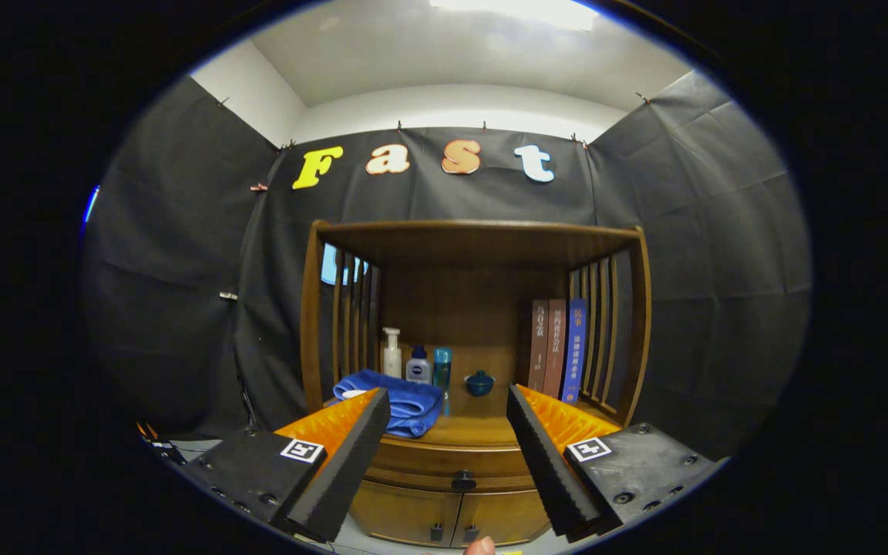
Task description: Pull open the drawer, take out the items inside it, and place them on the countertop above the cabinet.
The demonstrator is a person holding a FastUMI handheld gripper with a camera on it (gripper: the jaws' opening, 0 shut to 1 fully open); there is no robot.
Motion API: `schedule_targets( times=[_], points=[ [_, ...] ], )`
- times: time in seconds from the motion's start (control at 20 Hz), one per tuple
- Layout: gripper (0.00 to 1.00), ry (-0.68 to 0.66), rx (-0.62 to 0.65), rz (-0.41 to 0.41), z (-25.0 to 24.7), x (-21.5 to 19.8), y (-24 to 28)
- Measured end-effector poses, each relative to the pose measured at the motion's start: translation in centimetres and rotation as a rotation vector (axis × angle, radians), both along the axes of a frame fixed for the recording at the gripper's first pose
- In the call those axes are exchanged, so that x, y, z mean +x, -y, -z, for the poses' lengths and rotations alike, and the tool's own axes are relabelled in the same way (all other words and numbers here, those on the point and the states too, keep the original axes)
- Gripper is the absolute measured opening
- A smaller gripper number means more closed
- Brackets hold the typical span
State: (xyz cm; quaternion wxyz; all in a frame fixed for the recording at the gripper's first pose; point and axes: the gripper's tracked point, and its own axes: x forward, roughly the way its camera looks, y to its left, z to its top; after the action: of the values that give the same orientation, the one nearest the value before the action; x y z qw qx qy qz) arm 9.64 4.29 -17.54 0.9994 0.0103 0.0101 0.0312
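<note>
Right now my claw [448, 455] hangs released, its two fingers spread wide and gripping nothing, pointed at a wooden cabinet [475, 324] that stands against the black cloth wall. Between the fingers, just ahead of them, sits the drawer [452, 462], fully closed, with its dark round knob [463, 481] centred in the gap. Under the drawer are two small cabinet doors [448, 515], each with a little dark handle near the middle seam (both closed). Above the drawer the worktop [475, 430] carries a folded blue towel [401, 402] on its left side, partly hidden behind my left finger. Beyond the towel, along the back panel, stand a white pump bottle [391, 353], a smaller white bottle with a dark cap [418, 364] and a slim teal bottle [442, 370], close together. A small blue lidded pot [479, 382] sits near the middle, apart from them. Three upright books [558, 351] lean by the slatted right side. A fingertip [480, 546] shows just below the doors.
</note>
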Motion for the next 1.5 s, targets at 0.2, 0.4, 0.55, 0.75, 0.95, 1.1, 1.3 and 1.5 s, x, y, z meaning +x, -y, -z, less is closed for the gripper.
schedule_targets(
  times=[0.2,0.4,0.55,0.75,0.95,1.1,1.3,1.5],
  points=[
    [0.99,-0.065,0.008,0.03,6.9,3.0,0.0],
    [0.99,-0.161,0.008,0.007,14.5,5.7,-0.7],
    [0.99,-0.268,0.033,0.031,19.8,7.7,-0.6],
    [0.88,-0.336,0.033,0.048,24.5,10.2,-0.5],
    [0.64,-0.339,0.019,0.099,25.5,11.1,0.1],
    [0.44,-0.332,-0.009,0.102,26.0,11.0,0.3],
    [0.29,-0.348,-0.008,0.099,25.9,10.7,0.4],
    [0.29,-0.36,0.015,0.106,25.5,8.4,0.3]
  ],
)
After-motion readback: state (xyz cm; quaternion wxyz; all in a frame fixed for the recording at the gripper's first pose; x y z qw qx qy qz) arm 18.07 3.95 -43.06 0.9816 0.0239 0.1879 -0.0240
